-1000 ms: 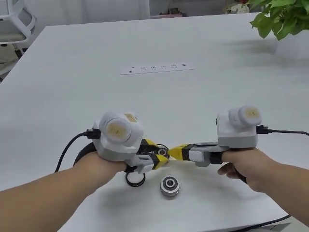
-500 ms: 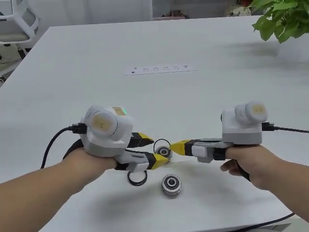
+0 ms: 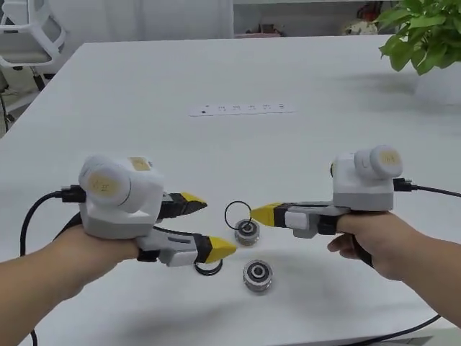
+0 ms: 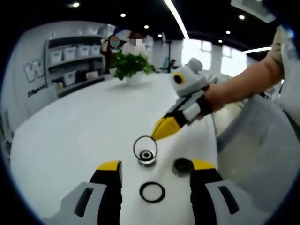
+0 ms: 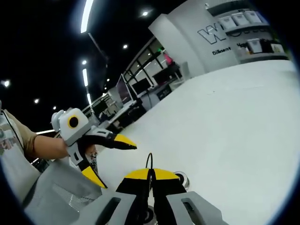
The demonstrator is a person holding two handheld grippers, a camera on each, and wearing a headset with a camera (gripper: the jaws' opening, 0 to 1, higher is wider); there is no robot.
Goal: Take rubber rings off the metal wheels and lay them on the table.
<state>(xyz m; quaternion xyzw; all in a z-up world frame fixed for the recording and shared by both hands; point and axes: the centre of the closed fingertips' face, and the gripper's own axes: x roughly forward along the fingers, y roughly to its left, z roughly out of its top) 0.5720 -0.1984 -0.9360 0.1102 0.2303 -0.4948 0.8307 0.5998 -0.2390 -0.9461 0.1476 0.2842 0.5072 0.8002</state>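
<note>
Rubber ring (image 3: 238, 215), position? (A)

Pinched at its edge by the right gripper (image 3: 263, 214), whose jaws are pressed together on it. The thin black loop stands upright just beside a metal wheel (image 3: 247, 231) on the white table (image 3: 144, 108). Contact between loop and wheel: cannot tell. (B)

Right gripper view agrees? (A)

Yes. The ring rises as a thin dark line from between the clamped yellow tips, and the wheel lies just right of them. (B)

Left gripper (image 3: 207, 225)? (A)

Jaws spread wide, holding nothing. The yellow tips point toward the ring and wheel, near but apart. In the left gripper view the wheel is seen through the upright loop, ahead between the two tips. (B)

Other parts? (A)

Second ring (image 3: 207, 268) lies flat on the table, partly under the left gripper's lower jaw. Second wheel (image 3: 258, 275) sits just right of it, nearer the person. Power strip (image 3: 243, 108) is well beyond, and a potted plant (image 3: 421, 32) is at the far right corner. (B)
</note>
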